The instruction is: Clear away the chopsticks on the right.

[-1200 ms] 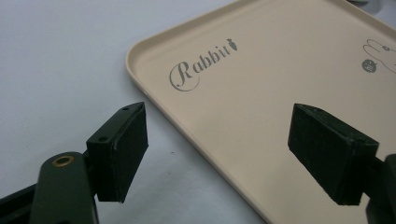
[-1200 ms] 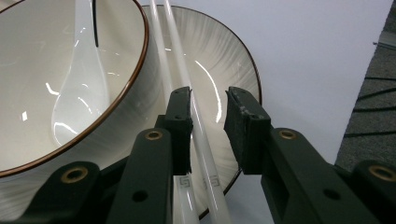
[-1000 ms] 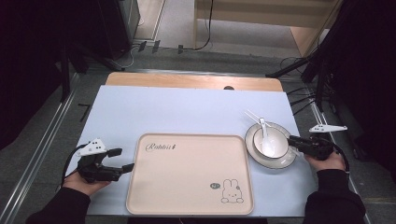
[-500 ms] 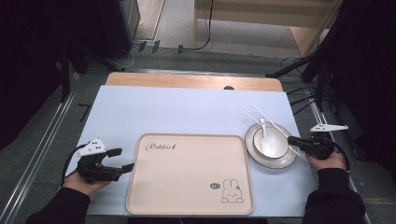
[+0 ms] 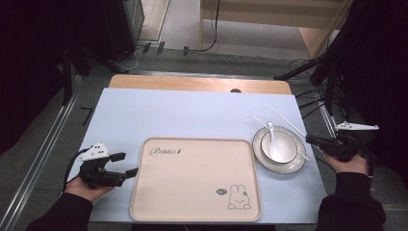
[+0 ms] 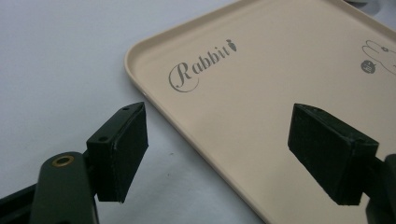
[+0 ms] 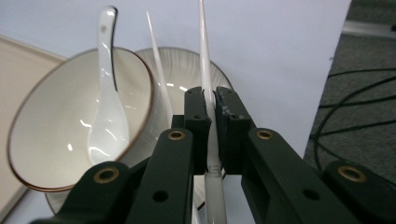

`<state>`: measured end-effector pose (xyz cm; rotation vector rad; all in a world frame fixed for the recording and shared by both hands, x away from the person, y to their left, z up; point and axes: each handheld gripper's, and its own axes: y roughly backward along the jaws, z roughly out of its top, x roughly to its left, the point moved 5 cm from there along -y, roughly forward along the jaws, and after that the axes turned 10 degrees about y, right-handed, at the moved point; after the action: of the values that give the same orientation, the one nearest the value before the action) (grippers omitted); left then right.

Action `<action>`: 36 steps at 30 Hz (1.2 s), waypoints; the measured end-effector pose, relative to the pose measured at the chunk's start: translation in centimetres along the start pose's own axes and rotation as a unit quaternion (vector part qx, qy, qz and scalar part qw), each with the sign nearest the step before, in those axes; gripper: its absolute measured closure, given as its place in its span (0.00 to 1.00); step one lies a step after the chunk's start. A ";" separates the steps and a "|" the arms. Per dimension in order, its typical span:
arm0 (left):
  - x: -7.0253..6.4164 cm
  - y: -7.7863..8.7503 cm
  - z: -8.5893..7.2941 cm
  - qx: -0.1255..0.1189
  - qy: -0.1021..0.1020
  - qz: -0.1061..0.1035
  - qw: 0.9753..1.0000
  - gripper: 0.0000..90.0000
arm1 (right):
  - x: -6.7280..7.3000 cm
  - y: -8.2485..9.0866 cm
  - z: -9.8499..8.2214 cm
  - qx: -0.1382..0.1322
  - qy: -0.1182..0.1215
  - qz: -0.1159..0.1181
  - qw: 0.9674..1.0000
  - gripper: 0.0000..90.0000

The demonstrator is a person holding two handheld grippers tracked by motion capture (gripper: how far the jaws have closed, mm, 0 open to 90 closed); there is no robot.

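A white bowl (image 5: 281, 144) with a white spoon (image 5: 273, 140) in it sits on a plate (image 5: 288, 166) at the right of the blue mat. Two white chopsticks (image 5: 286, 121) lie across the plate's rim. My right gripper (image 5: 312, 140) is at the plate's right edge, shut on one chopstick (image 7: 205, 74); the other chopstick (image 7: 158, 70) lies just left of it, beside the bowl (image 7: 56, 140) and spoon (image 7: 105, 93). My left gripper (image 5: 124, 164) is open at the left edge of the beige rabbit tray (image 5: 192, 211), its jaws straddling the tray's rim (image 6: 140, 88).
The light blue mat (image 5: 183, 115) covers the table, with bare room behind the tray. A wooden strip (image 5: 192, 83) runs along the far edge. Cables (image 7: 355, 107) lie on the floor to the right of the table.
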<state>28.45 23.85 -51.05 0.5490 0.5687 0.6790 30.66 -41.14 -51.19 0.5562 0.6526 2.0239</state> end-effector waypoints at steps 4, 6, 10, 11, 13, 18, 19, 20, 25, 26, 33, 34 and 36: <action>0.0 -0.1 0.0 0.002 0.000 0.000 1.000 0.23 | 1.1 1.8 1.4 -0.011 0.001 -0.011 1.000 0.94; 0.0 -0.1 0.1 0.001 -0.001 -0.001 1.000 0.23 | 2.0 2.8 2.1 -0.018 0.004 -0.014 1.000 0.94; 0.0 -0.1 0.2 0.001 0.000 -0.001 1.000 0.23 | 4.1 4.2 3.2 -0.027 0.014 -0.010 0.999 0.94; 0.0 -0.2 0.2 0.000 0.000 0.000 1.000 0.23 | 4.6 4.5 3.3 -0.029 0.016 -0.010 0.999 0.94; 0.0 -0.2 0.3 0.000 0.000 0.000 1.000 0.23 | 6.1 5.0 3.8 -0.030 0.025 -0.001 0.999 0.94; 0.0 -0.1 0.4 -0.002 0.000 -0.002 1.000 0.23 | 9.6 5.5 3.9 -0.029 0.037 0.006 0.999 0.94; 0.1 -0.1 0.4 -0.003 0.000 -0.002 1.000 0.23 | 10.2 5.5 3.8 -0.030 0.037 0.009 0.999 0.94; 0.1 -0.2 0.5 -0.004 0.000 -0.002 1.000 0.23 | 10.8 5.4 3.6 -0.031 0.039 0.012 0.999 0.94; 0.0 -0.3 0.7 -0.005 -0.002 -0.004 1.000 0.23 | 13.5 4.8 2.9 -0.030 0.055 0.025 0.998 0.94; 0.0 -0.4 0.7 -0.005 -0.003 -0.006 1.000 0.23 | 14.1 4.6 2.7 -0.031 0.057 0.029 0.997 0.94; 0.0 -0.6 1.0 -0.006 -0.006 -0.009 1.000 0.23 | 17.8 2.7 1.6 -0.035 0.059 0.054 0.996 0.94; 0.0 -0.7 1.1 -0.005 -0.006 -0.009 1.000 0.23 | 18.3 2.4 1.4 -0.033 0.059 0.057 0.996 0.94; -0.1 -0.7 1.1 -0.005 -0.006 -0.009 1.000 0.23 | 19.0 1.8 1.0 -0.031 0.061 0.057 0.996 0.94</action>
<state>29.42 23.02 -50.68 0.5387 0.5580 0.6606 20.90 -25.32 -46.85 0.4445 0.6417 2.1901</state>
